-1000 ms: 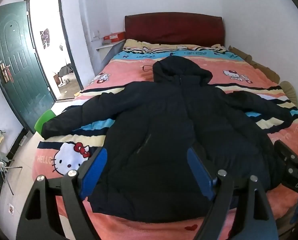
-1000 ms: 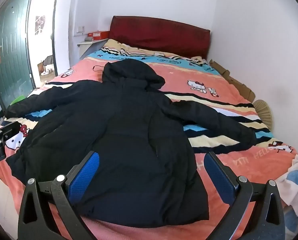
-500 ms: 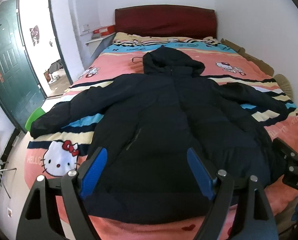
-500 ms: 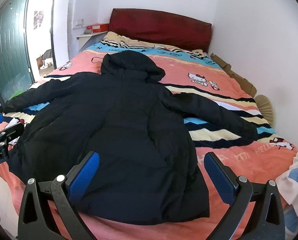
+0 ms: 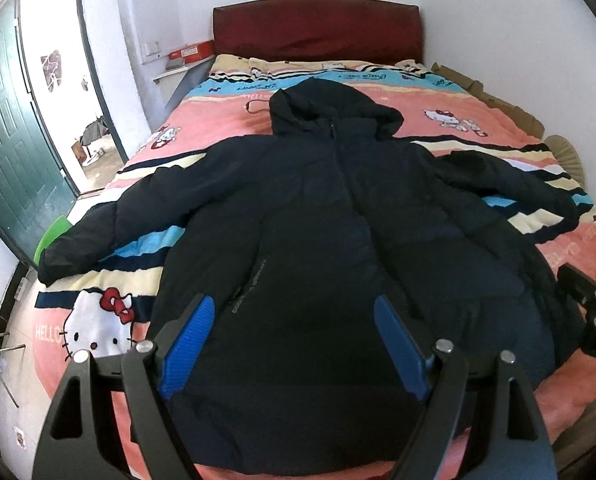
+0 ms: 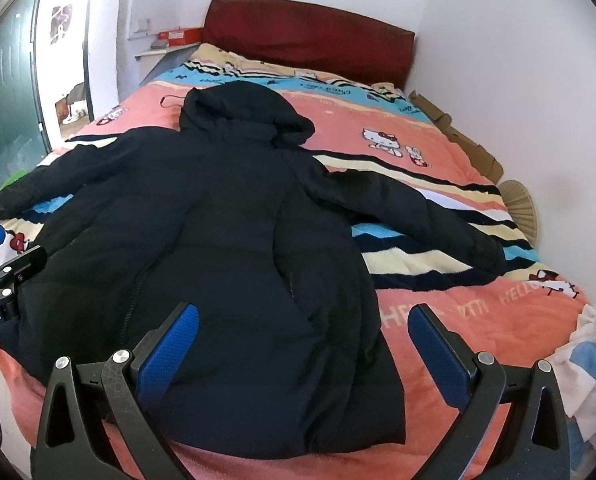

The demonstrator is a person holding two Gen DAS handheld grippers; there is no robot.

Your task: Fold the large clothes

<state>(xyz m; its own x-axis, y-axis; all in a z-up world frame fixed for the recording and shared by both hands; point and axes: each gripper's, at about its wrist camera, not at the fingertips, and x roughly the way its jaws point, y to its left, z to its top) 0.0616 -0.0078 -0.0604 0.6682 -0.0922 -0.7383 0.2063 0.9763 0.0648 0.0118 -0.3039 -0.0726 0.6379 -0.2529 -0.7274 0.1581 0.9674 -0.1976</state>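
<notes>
A large black hooded puffer jacket point(image 5: 322, 232) lies flat, front up, on the bed, hood toward the headboard and both sleeves spread out; it also shows in the right wrist view point(image 6: 217, 232). My left gripper point(image 5: 293, 344) is open and empty, hovering above the jacket's hem. My right gripper point(image 6: 304, 344) is open and empty, above the hem's right part. Each gripper shows at the edge of the other's view.
The bed has a pink Hello Kitty blanket point(image 5: 478, 120) and a dark red headboard point(image 5: 318, 24). A green door point(image 5: 1, 136) and open doorway lie to the left. A white wall point(image 6: 518, 80) runs along the right. Cardboard point(image 6: 458, 136) sits between bed and wall.
Both grippers have moved forward and slightly up over the jacket's hem; the jacket fills more of both views. Both stay open and the jacket has not moved.
</notes>
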